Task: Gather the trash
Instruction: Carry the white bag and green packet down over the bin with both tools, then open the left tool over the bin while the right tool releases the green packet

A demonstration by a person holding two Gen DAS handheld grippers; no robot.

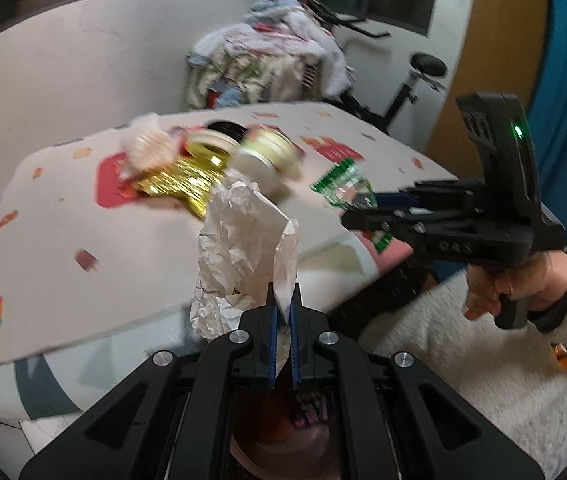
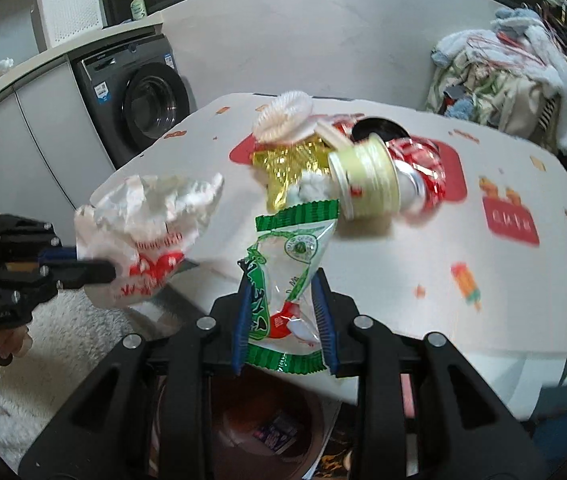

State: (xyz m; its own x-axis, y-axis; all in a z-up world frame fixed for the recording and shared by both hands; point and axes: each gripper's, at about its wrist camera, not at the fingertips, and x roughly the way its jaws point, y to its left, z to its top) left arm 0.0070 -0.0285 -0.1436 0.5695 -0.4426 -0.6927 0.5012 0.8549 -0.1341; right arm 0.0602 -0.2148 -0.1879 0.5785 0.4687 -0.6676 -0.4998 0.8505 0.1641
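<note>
Both hands are carrying trash off the table (image 2: 403, 312). The left hand-held gripper (image 1: 283, 312) is clamped on a crumpled white paper bag (image 1: 243, 240); the right hand-held gripper (image 2: 283, 320) pinches a green-and-clear wrapper (image 2: 287, 276). More litter, including a gold foil wrapper (image 2: 283, 168) and a yellow can (image 2: 367, 180), remains mid-table. Next, each piece likely needs releasing over the brown bin (image 2: 267, 428) below.

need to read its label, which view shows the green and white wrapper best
The right wrist view: the green and white wrapper fills the centre, clamped in the right gripper. The left wrist view catches it only small and blurred.
</note>
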